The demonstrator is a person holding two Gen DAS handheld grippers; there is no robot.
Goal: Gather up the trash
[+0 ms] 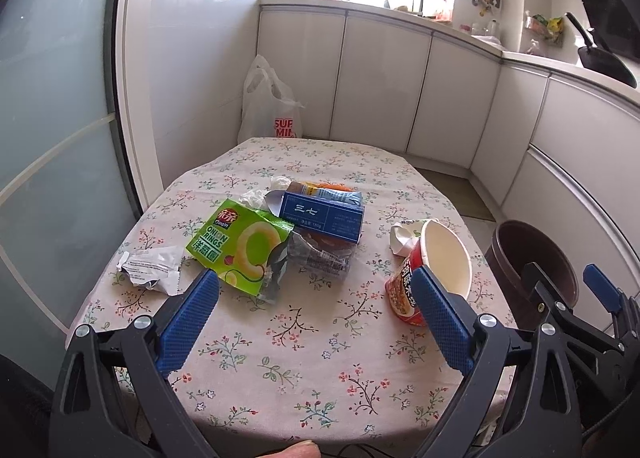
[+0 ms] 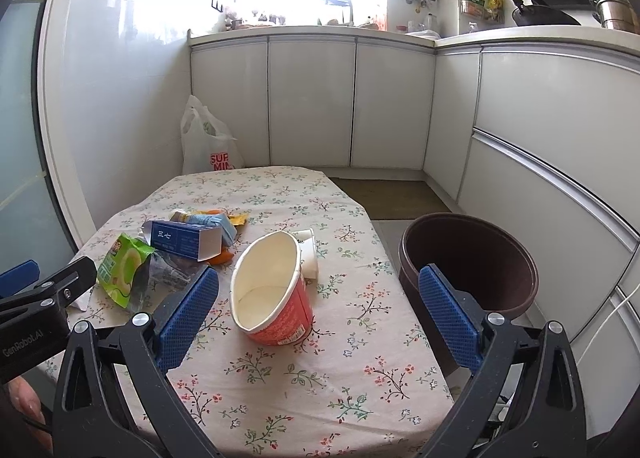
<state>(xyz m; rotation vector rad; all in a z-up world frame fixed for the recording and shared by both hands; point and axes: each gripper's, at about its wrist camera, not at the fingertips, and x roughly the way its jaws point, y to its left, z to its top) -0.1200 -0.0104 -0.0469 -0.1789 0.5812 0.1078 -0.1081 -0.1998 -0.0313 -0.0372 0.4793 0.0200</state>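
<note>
- The left gripper (image 1: 316,290) hangs over the near part of the table (image 1: 304,370), its blue pads spread wide with nothing between them.
- The right gripper (image 2: 318,292) is likewise spread wide and empty; the red noodle cup (image 2: 272,298) stands tilted on the table beyond its fingers, its white inside showing.
- A crumpled white paper lid (image 2: 310,254) lies just behind the red noodle cup, touching it.
- Left of the red noodle cup lies a heap: a green onion-ring bag (image 1: 240,246), a dark clear wrapper (image 1: 320,254) and a blue box (image 1: 322,218) on top.
- A crumpled silver wrapper (image 1: 150,266) sits further left, near the table edge.
- Right of the red noodle cup, off the table, stands a brown bin (image 2: 470,262).
- Far behind the red noodle cup, past the table, a white plastic bag (image 1: 266,106) leans by the cabinets (image 1: 380,86).
</note>
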